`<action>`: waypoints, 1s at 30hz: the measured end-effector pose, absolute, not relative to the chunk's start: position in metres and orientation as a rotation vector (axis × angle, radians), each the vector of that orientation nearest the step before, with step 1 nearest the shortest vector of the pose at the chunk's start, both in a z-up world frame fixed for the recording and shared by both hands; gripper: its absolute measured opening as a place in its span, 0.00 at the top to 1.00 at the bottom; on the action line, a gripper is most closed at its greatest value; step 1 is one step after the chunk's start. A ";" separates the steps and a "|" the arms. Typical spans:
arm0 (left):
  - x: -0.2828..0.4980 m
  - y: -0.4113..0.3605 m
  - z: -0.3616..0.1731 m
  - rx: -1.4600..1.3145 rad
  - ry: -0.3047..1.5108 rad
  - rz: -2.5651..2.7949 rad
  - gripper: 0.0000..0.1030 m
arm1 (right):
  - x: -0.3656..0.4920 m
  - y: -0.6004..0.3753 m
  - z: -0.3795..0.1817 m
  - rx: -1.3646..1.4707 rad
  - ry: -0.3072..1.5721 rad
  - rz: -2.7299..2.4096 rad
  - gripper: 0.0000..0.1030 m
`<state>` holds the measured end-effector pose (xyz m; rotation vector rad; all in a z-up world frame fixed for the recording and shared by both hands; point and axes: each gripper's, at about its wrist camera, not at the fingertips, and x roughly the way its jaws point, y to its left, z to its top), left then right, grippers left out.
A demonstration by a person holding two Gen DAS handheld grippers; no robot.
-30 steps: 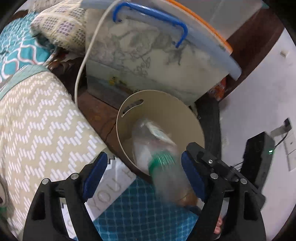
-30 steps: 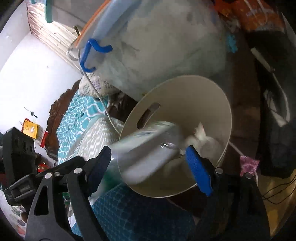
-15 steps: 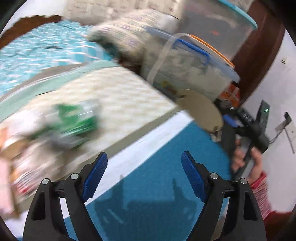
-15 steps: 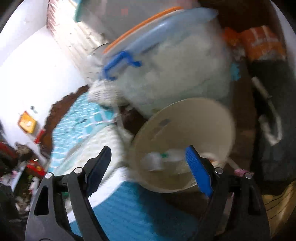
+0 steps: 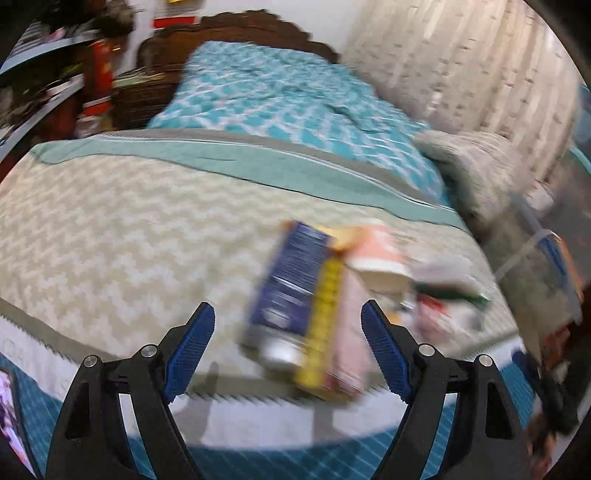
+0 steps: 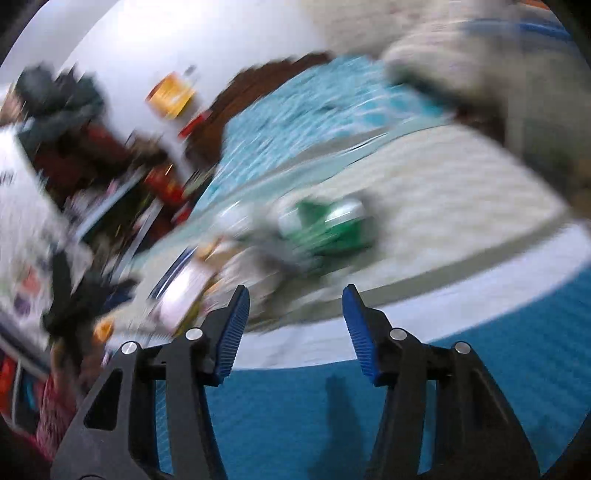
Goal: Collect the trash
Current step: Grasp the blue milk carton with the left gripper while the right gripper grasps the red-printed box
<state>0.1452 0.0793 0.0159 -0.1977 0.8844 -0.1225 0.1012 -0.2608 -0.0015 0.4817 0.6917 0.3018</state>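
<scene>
Nearest, the left gripper hangs over the bed's front edge with its blue-padded jaws spread wide and nothing pressed between them. Framed in that gap, but lying on the cream zigzag blanket beyond the tips, is a blue and yellow carton; its long axis runs away from the gripper, tilted slightly right, its silvery end nearest. That line-up suggests the carton is the left gripper's next pick. Just right of it sit a pale paper cup and crumpled wrappers with green print, blurred. The right gripper is empty too, its jaws closing on air over the teal mat, aimed toward a smeared green-and-white wrapper farther on the blanket. Behind lie the teal patterned bedspread and dark wooden headboard.
</scene>
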 end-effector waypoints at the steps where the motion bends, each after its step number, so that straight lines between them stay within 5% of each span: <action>1: 0.152 0.085 0.010 -0.189 0.895 -0.112 0.25 | 0.106 -0.237 -0.001 0.448 0.711 0.333 0.47; 8: 0.185 0.071 -0.027 -0.076 0.983 -0.164 0.25 | 0.144 -0.117 -0.007 0.333 0.839 0.489 0.46; 10: 0.185 0.073 -0.037 -0.114 1.018 -0.214 0.46 | 0.159 -0.098 -0.010 0.341 0.874 0.497 0.45; 14: 0.165 0.083 -0.039 -0.136 1.009 -0.250 0.48 | 0.185 -0.077 -0.017 0.383 0.945 0.491 0.31; 21: 0.097 0.119 -0.040 -0.270 0.993 -0.278 0.48 | 0.209 -0.049 -0.023 0.240 0.975 0.388 0.29; 25: 0.066 0.123 -0.038 -0.236 0.982 -0.235 0.48 | 0.212 -0.034 -0.025 0.155 0.954 0.327 0.14; 30: 0.054 0.130 -0.040 -0.237 0.968 -0.173 0.48 | 0.214 -0.016 -0.030 0.057 0.935 0.298 0.16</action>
